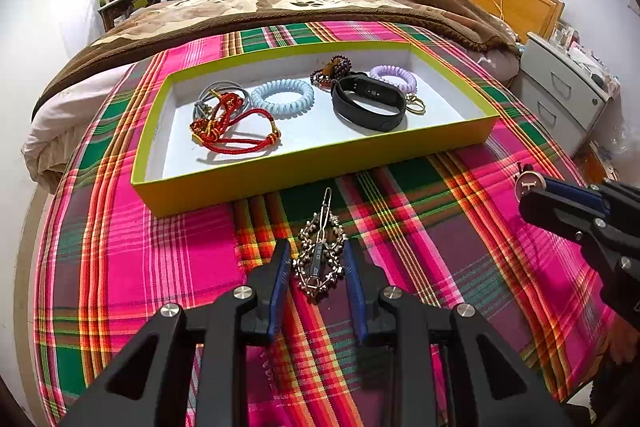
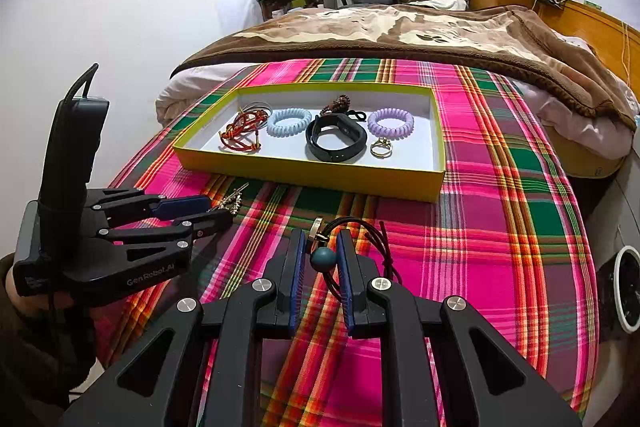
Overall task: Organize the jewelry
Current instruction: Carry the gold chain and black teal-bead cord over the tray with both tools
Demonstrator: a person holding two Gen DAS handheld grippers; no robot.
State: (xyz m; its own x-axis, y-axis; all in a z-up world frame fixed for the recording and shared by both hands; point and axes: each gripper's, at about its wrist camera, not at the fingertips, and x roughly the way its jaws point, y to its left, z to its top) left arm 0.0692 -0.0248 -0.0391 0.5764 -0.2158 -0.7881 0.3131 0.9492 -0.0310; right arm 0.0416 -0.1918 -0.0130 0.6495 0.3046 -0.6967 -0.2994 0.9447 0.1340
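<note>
A yellow-rimmed tray [image 1: 312, 171] [image 2: 312, 173] on the plaid cloth holds red cord bracelets [image 1: 228, 123], a blue coil band [image 1: 282, 98], a purple coil band [image 2: 390, 122], a black wristband [image 1: 368, 103], beads and a gold ring [image 2: 381, 148]. My left gripper [image 1: 318, 261] is open, its fingers on either side of a silver studded hair clip [image 1: 320, 259] lying on the cloth. My right gripper [image 2: 320, 247] is shut on a black cord hair tie with a teal bead [image 2: 323, 258] and a round charm; it shows at right in the left wrist view [image 1: 536, 189].
The plaid cloth [image 1: 460, 247] covers a round table beside a bed with a brown blanket [image 1: 320, 3]. A grey drawer unit [image 1: 568, 95] stands at right. The left gripper shows at left in the right wrist view [image 2: 212, 213].
</note>
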